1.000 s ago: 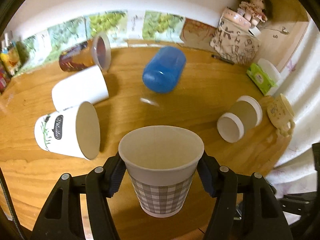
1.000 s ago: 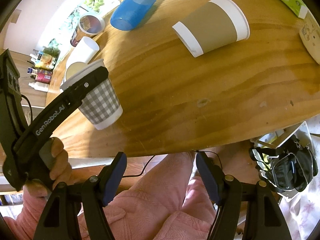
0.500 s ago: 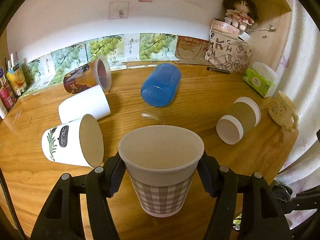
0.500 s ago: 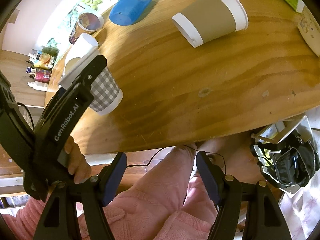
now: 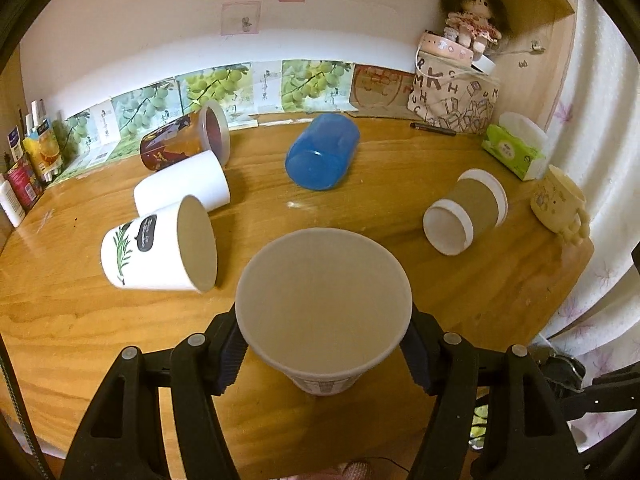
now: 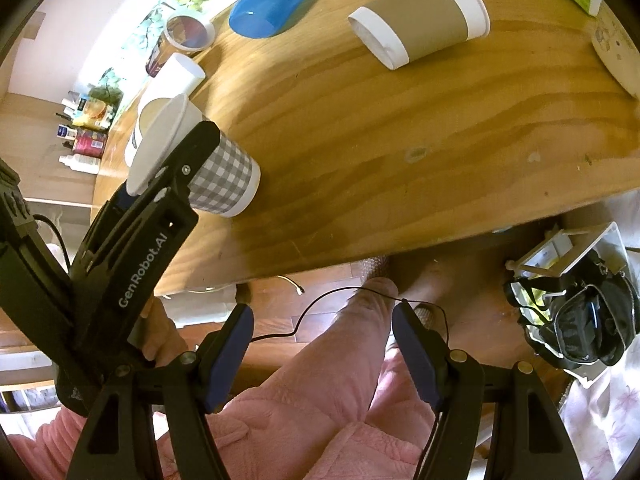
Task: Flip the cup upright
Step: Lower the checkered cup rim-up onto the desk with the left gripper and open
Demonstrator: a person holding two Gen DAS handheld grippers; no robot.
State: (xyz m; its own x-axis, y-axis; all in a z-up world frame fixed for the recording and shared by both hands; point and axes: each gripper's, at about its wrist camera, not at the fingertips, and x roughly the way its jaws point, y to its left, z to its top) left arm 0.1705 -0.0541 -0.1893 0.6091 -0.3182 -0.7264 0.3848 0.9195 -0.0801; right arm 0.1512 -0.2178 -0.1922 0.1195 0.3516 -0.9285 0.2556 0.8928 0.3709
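One cup, the checked cup, now sits lower than a second ago, base at the table. My left gripper still clamps it upright; my right gripper hangs spread, empty, so release comes next.

A blue plastic cup lies on its side at twelve o'clock on the wooden table — a brown-sleeved cup at two. At ten, three more tipped cups cluster — leaf-printed, plain white, dark red.
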